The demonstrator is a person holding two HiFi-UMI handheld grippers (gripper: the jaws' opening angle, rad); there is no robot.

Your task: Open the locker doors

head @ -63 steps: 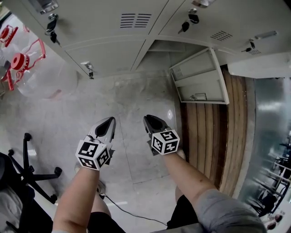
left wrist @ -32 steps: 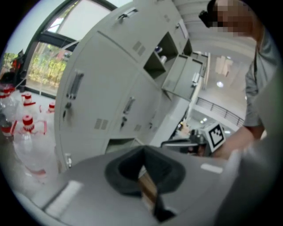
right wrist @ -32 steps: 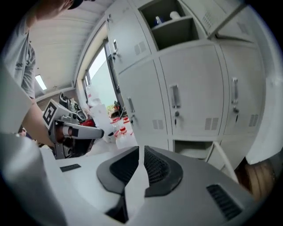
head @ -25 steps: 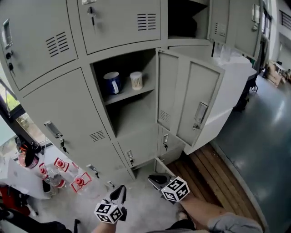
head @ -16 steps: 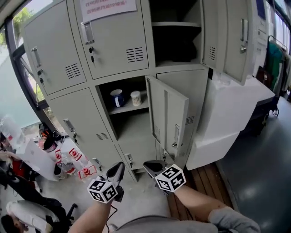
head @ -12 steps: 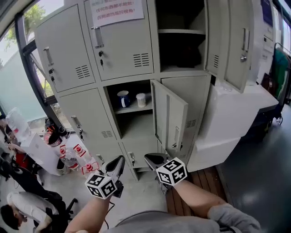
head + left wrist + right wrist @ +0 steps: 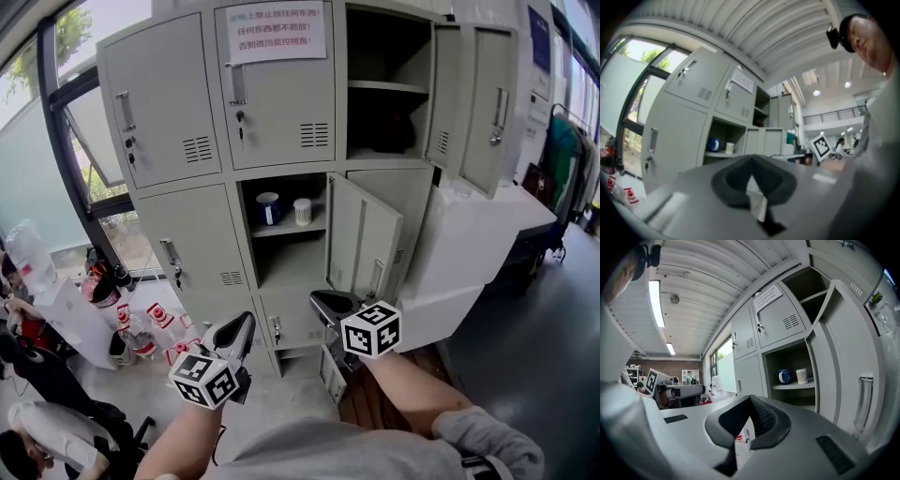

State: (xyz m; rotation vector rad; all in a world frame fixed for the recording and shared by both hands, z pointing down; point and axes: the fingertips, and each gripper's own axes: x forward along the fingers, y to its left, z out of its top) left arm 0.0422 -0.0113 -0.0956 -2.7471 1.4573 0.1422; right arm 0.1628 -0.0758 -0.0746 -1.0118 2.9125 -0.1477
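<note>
Locker door (image 7: 281, 112) bears a paper notice (image 7: 277, 31) in red Chinese print.

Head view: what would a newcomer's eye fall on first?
The grey lockers fill the upper middle, several doors open at their right. In the open middle compartment a blue mug and a white cup stand on a shelf; a paper notice hangs on the door above.

The lockers (image 7: 178, 244) are pale grey, the mug (image 7: 268, 208) blue, the cup (image 7: 302, 211) white, the notice (image 7: 278, 31) white with what seems red print, and the left claw (image 7: 242, 325) and right claw (image 7: 323, 300) grey with black pads and black-and-white square-patterned cubes (image 7: 371, 329).
</note>
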